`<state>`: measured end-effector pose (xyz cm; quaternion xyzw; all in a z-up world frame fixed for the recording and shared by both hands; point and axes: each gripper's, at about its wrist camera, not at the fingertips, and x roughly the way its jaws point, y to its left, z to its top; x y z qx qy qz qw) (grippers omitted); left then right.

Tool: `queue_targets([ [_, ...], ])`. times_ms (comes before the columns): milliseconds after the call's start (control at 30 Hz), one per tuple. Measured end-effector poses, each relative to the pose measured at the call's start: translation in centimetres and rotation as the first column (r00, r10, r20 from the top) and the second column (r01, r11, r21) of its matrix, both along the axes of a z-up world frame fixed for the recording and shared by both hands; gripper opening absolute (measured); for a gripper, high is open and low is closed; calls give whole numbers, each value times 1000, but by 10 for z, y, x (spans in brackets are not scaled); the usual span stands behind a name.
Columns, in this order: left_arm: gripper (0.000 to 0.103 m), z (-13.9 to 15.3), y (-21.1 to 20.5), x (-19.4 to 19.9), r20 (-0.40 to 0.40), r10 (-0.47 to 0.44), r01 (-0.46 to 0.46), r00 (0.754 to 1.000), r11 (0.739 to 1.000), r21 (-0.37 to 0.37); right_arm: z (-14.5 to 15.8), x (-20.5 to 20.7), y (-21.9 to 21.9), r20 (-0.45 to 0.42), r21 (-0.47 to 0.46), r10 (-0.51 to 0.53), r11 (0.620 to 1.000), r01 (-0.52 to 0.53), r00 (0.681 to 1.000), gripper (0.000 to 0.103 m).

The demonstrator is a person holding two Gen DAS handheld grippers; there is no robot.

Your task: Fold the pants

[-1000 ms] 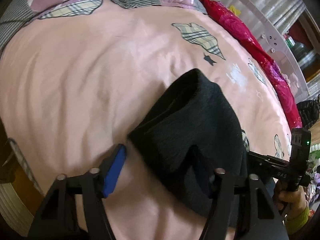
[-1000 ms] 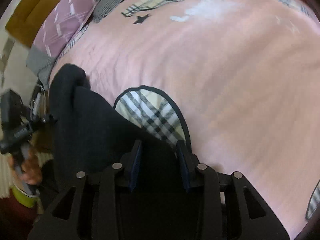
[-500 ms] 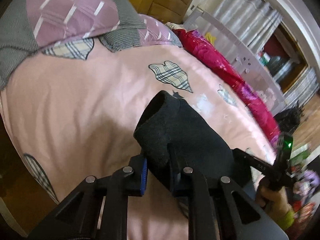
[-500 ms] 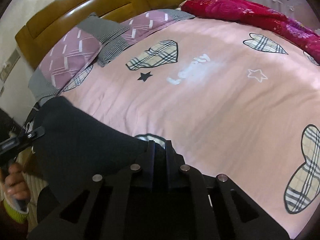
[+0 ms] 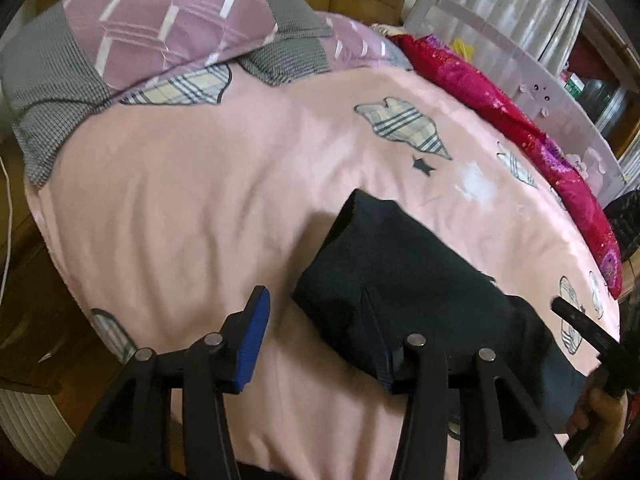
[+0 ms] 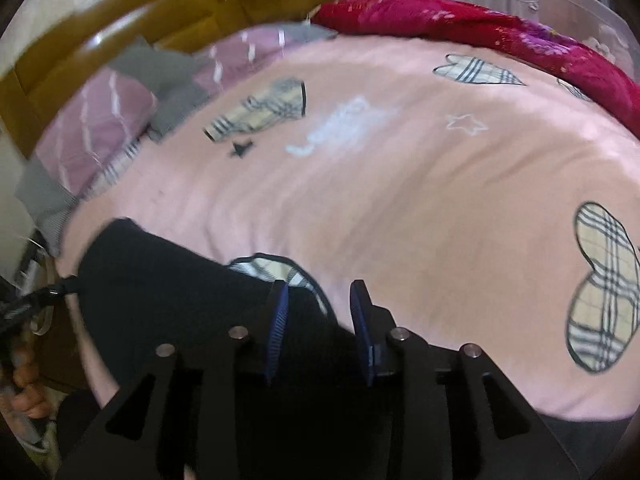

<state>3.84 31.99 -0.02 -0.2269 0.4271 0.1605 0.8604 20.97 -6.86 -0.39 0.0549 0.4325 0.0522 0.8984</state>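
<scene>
Fingers of the left gripper [image 5: 316,344] are opening, apart, dark pants [image 5: 404,280] lying against the right-hand finger only, unpinched. Right gripper [image 6: 320,332] fingers also opening, cloth between them, apparently unclamped. Pants sit folded on the pink bed [image 5: 192,208]. Judged step: release after a fold. Next: regrasp an edge or withdraw.

black pants [image 5: 404,280], folded bundle, lying on pink bedspread [image 5: 200,200]
</scene>
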Motion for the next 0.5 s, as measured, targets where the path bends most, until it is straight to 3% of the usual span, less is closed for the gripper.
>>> queue_targets([
  [233,51,28,-50,0,41,-144,142,989,989,51,16,-84,-31,49,123,-80,990,73,996,42],
  [500,55,27,-142,22,-4,-363,363,932,930,58,-2,-182,-76,19,191,-236,955,228,972,42],
])
